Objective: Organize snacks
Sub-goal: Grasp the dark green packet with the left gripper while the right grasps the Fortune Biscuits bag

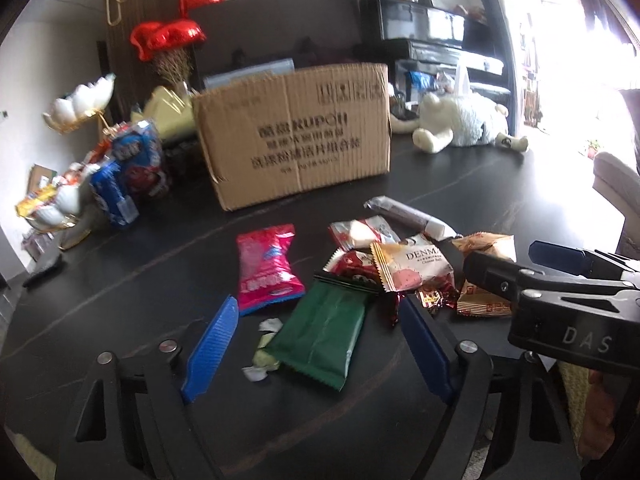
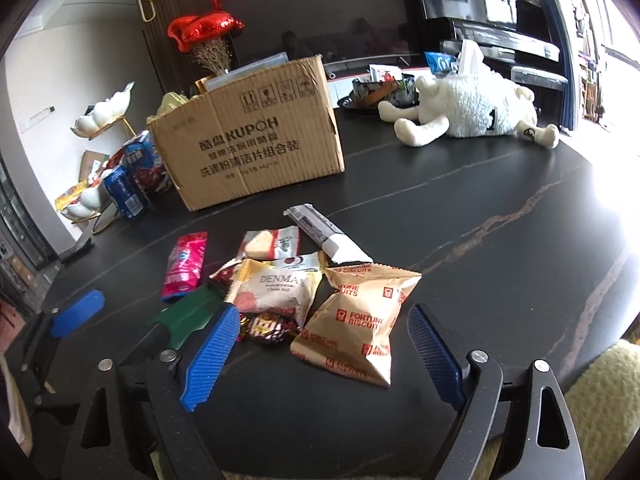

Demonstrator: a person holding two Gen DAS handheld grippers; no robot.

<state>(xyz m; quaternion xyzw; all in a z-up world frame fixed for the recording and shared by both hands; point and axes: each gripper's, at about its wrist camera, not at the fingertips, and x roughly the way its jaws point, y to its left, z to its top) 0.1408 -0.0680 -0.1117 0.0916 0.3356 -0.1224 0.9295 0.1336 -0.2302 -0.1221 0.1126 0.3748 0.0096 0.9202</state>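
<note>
A pile of wrapped snacks lies on the dark table (image 1: 460,176) in front of a cardboard box (image 1: 296,136). My left gripper (image 1: 318,344) stands open around a green packet (image 1: 320,332), its blue pads clear of both edges. A pink packet (image 1: 266,268) and a Denman packet (image 1: 416,268) lie just beyond. My right gripper (image 2: 322,354) is open around a tan Fortune Biscuits packet (image 2: 356,320), touching nothing. In the left wrist view its fingers (image 1: 560,256) reach in from the right.
The box (image 2: 248,140) is open at the top with items inside. Blue snack packs (image 1: 136,160) and a white tiered dish (image 1: 80,100) crowd the left. A plush sheep (image 2: 472,108) lies at the back right. A long dark bar (image 2: 320,228) sits behind the pile.
</note>
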